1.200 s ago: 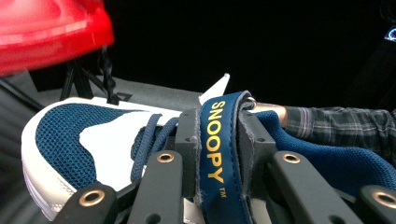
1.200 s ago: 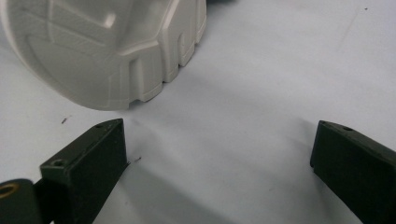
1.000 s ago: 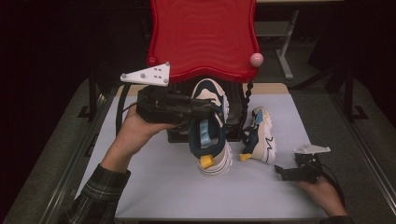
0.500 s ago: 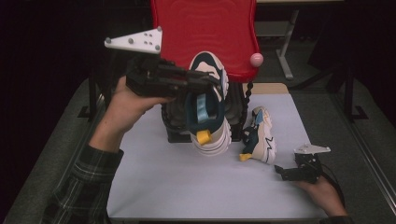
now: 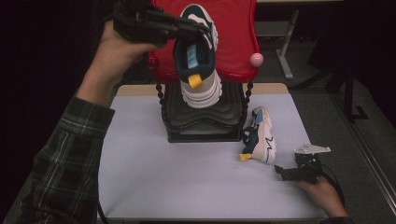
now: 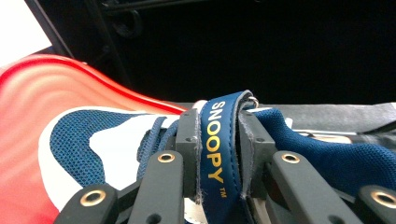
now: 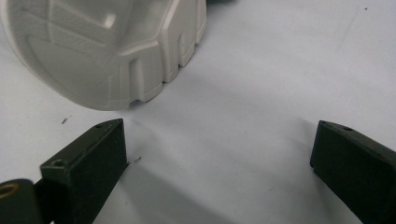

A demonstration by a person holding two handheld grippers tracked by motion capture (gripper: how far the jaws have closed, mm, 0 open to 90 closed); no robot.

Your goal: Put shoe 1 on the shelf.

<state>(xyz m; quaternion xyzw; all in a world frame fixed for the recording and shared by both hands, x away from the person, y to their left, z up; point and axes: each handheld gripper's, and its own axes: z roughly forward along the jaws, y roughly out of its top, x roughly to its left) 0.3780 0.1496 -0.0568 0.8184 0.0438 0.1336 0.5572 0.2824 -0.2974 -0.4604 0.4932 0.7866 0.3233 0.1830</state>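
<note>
Your left gripper (image 5: 198,28) grasps the sneaker (image 5: 198,60) by its strap; next, seat it on the red rack (image 5: 233,42). Your right gripper (image 5: 280,171) rests released.

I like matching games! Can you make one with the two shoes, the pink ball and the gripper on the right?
Things:
1. lifted shoe
2. second shoe
3. pink ball
4. right gripper

Places or states:
A. on its side on the table
B. jaws open, nothing between them
C. held up by its blue strap in the left gripper
D. at the edge of the red rack top

Pairs: 1-C, 2-A, 3-D, 4-B
</note>
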